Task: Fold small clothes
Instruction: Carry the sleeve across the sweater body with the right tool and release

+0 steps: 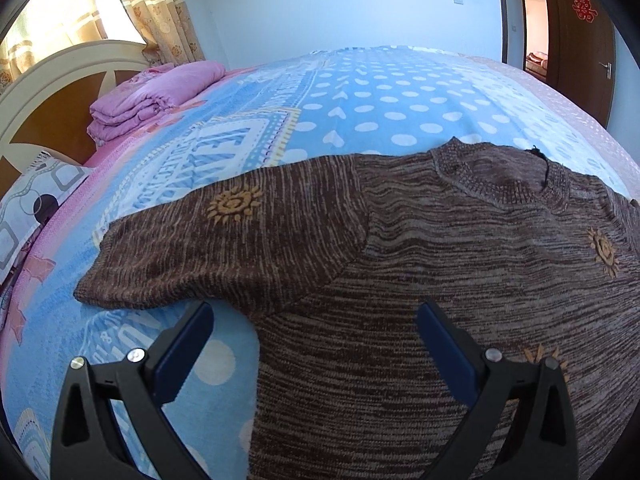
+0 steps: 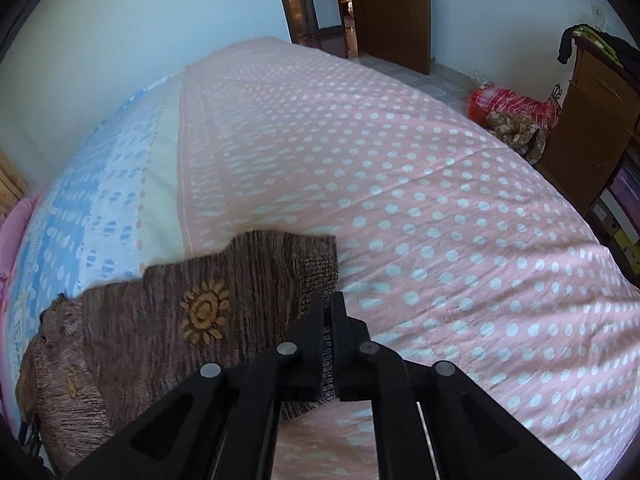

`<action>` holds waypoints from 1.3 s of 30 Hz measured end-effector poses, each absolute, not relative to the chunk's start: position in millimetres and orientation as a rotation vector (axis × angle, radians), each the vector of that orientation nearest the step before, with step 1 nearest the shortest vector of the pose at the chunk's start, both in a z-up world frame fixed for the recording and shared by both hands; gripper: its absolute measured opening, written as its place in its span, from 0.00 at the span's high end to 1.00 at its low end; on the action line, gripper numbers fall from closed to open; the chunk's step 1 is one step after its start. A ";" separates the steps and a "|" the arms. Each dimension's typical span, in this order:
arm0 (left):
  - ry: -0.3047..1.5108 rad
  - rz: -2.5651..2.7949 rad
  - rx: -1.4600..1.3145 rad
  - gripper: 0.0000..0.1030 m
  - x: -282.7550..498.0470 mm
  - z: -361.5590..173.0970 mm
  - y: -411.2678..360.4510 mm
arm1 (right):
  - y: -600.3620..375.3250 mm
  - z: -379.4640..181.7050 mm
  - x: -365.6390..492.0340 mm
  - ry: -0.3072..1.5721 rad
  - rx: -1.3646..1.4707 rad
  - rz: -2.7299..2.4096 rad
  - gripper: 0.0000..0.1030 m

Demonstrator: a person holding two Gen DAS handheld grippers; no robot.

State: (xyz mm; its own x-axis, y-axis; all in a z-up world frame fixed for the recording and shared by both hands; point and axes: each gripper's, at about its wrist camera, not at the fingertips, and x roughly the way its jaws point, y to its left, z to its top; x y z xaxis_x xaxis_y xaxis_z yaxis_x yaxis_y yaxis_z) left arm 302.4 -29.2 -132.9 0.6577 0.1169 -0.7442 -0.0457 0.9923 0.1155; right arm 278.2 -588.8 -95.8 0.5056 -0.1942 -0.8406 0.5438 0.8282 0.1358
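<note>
Setting: a bed [image 1: 400, 92] covered by a blue and pink spotted bedspread, with a folded pink blanket [image 1: 152, 96] near the headboard.
Garment: a small brown knitted sweater [image 1: 440, 264] with orange sun motifs lies flat on the bed, neckline away from the left camera.
Left sleeve: the left sleeve [image 1: 224, 248] stretches out sideways across the blue part of the bedspread, flat and unfolded.
Right sleeve: in the right wrist view, the right sleeve [image 2: 256, 276] is lifted into a loose fold with its cuff edge leading into the gripper.
Left gripper: the left gripper [image 1: 316, 320] hovers above the sweater's armpit area, its blue-padded fingers spread wide with nothing between them.
Right gripper: the right gripper [image 2: 329, 308] is pressed nearly together, pinching a strip of the sleeve's knit edge between its pads.
Stage: likely the first sleeve fold, just starting; the body and left sleeve look untouched.
Risk, slipping: only a narrow strip of loose knit seems caught, so a quick pull could draw it free.
Risk, dragging: nothing pins the body, so pulling the sleeve across may shift or bunch the whole sweater.
Risk, uneven fold: the sleeve already hangs creased, which could set a crooked fold.
</note>
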 end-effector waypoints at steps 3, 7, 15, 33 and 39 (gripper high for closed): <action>0.839 0.083 0.084 0.00 299.9 -130.6 -28.4 | -587.7 -121.5 283.6 1.004 0.397 -0.448 0.37; 0.837 0.085 0.086 0.00 300.1 -129.4 -25.2 | -577.2 -136.6 285.0 1.004 0.281 -0.476 0.63; 0.888 0.074 0.052 0.00 303.2 -138.3 -18.1 | -546.8 -110.5 282.0 0.954 0.238 -0.397 0.94; 0.932 0.007 0.066 0.00 303.6 -151.5 -22.2 | -312.6 16.6 305.5 0.683 -0.151 -0.136 0.94; 0.966 -0.018 0.019 0.00 307.3 -155.3 -16.2 | -234.7 -34.0 319.6 0.789 -0.062 0.210 0.73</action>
State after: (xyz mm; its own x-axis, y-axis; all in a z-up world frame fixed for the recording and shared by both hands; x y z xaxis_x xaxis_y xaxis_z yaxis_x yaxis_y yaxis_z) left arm 307.3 -16.2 -155.3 0.5688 -0.0072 -0.8224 0.0238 0.9997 0.0077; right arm 319.6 -234.7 -34.0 0.6848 0.1644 -0.7100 -0.2104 0.9773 0.0233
